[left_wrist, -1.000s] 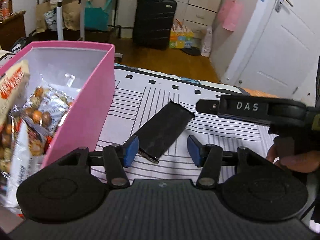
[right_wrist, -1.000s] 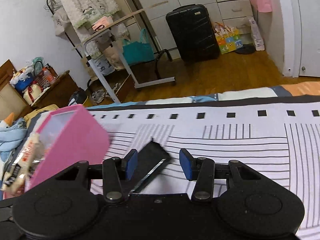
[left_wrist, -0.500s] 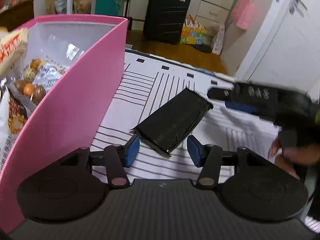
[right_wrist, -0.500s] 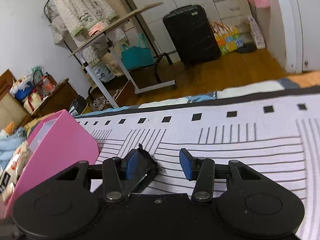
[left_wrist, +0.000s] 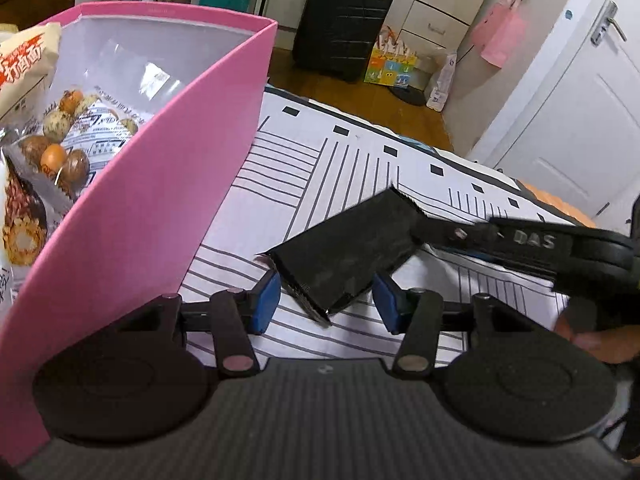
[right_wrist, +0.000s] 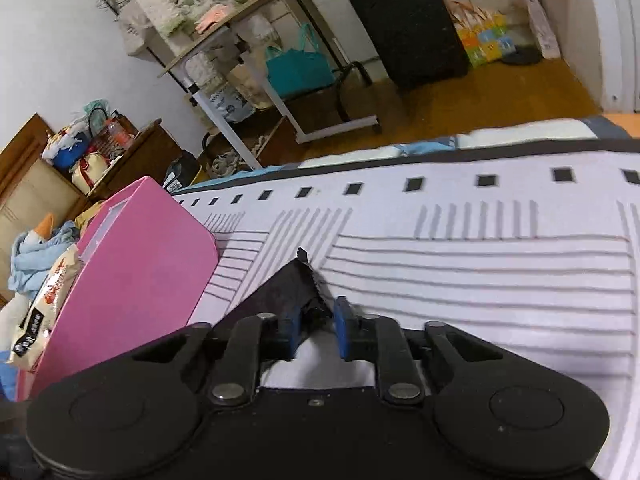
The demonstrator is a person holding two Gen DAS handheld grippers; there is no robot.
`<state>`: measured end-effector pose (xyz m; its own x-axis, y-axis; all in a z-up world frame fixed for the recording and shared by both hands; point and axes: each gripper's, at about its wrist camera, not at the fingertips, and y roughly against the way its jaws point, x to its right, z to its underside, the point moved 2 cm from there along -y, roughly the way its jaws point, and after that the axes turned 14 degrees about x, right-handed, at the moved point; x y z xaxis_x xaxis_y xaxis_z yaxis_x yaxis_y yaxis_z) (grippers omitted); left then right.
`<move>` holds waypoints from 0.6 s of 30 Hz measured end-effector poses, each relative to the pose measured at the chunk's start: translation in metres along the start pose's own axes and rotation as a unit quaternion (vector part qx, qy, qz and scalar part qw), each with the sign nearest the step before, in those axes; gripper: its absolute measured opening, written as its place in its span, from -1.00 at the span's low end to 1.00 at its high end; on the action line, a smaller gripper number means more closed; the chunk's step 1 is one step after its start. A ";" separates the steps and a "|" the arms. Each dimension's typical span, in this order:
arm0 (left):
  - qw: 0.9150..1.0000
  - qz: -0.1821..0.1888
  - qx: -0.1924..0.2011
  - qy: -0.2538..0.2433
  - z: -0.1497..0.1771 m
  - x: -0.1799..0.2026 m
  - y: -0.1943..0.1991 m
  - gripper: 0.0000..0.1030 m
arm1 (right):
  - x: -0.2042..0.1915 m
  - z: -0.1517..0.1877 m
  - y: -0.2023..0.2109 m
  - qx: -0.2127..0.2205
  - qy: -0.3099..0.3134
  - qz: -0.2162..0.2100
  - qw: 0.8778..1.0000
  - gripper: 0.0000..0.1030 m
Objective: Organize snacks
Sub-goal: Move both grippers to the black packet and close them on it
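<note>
A black snack packet (left_wrist: 344, 256) lies on the striped bed sheet (left_wrist: 340, 160), just right of the pink box (left_wrist: 168, 184). My right gripper (left_wrist: 428, 230) reaches in from the right and is shut on the packet's far serrated corner. In the right wrist view the crumpled black packet (right_wrist: 292, 284) sits pinched between the pads of the right gripper (right_wrist: 318, 326). My left gripper (left_wrist: 325, 300) hovers low over the packet's near end, which lies between its blue pads. Its jaws are closing, and the pads stand just off the packet's edges.
The pink box (right_wrist: 140, 256) holds several snack bags (left_wrist: 76, 136), and a bag (right_wrist: 44, 304) leans at its open side. A hand (left_wrist: 592, 336) holds the right gripper. A black suitcase (left_wrist: 342, 20), a white door (left_wrist: 580, 120) and a folding table (right_wrist: 248, 52) stand beyond the bed.
The right gripper's jaws have shut on the packet's corner. The packet has turned and its far end is lifted slightly. The left gripper has sunk closer to the packet.
</note>
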<state>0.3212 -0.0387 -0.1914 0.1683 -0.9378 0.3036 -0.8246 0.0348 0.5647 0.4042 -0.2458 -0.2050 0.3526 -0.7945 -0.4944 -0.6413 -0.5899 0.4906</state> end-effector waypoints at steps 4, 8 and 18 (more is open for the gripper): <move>1.000 0.011 -0.006 0.022 -0.003 -0.005 -0.001 -0.05 | -0.007 0.004 0.024 -0.020 0.019 -0.004 1.000 -0.89; 0.999 0.011 -0.007 0.035 -0.004 -0.008 -0.002 -0.05 | -0.019 -0.006 0.025 0.007 0.054 0.012 0.998 -0.77; 0.998 0.022 -0.012 0.056 -0.001 -0.012 -0.005 -0.05 | -0.001 -0.001 -0.018 0.023 0.005 0.022 0.999 -0.26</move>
<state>0.3239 -0.0273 -0.1975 0.1930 -0.8912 0.4105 -0.8190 0.0841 0.5676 0.4165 -0.2343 -0.2125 0.3301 -0.8212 -0.4656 -0.6864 -0.5473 0.4788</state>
